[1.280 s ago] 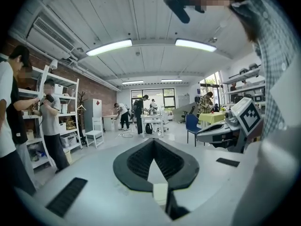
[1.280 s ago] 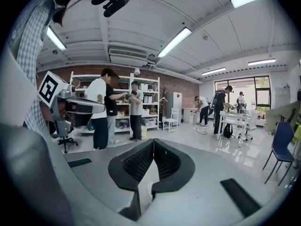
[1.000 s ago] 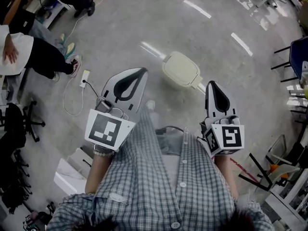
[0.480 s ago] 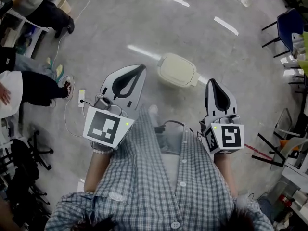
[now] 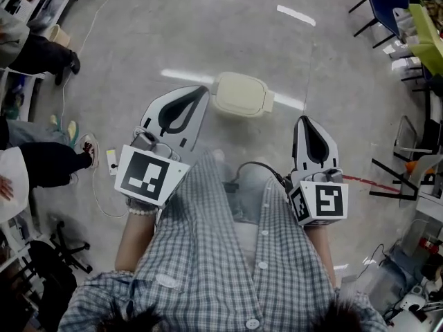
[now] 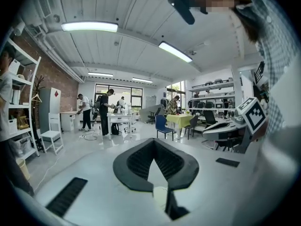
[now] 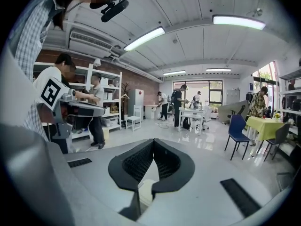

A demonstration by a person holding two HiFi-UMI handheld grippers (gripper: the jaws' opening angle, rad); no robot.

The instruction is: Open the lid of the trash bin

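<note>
Head view is showing the cream, rounded-rectangular plastic trash bin [image 5: 241, 94] standing on the glossy grey concrete floor [image 5: 138, 33] ahead of us, its lid lying shut. It is sitting just beyond the tip of the left hand-held gripper [image 5: 201, 90] and a little apart from the right hand-held gripper [image 5: 305, 121]. We are carrying both clenched tip to tip on nothing and aiming out into the room rather than down, so we are risking a closed tip skidding off the smooth lid and shoving or tipping what looks like a light bin.

Trash bin [image 5: 240, 94] on floor [image 5: 138, 33] ahead; left hand-held gripper [image 5: 199, 90] to its left.
</note>
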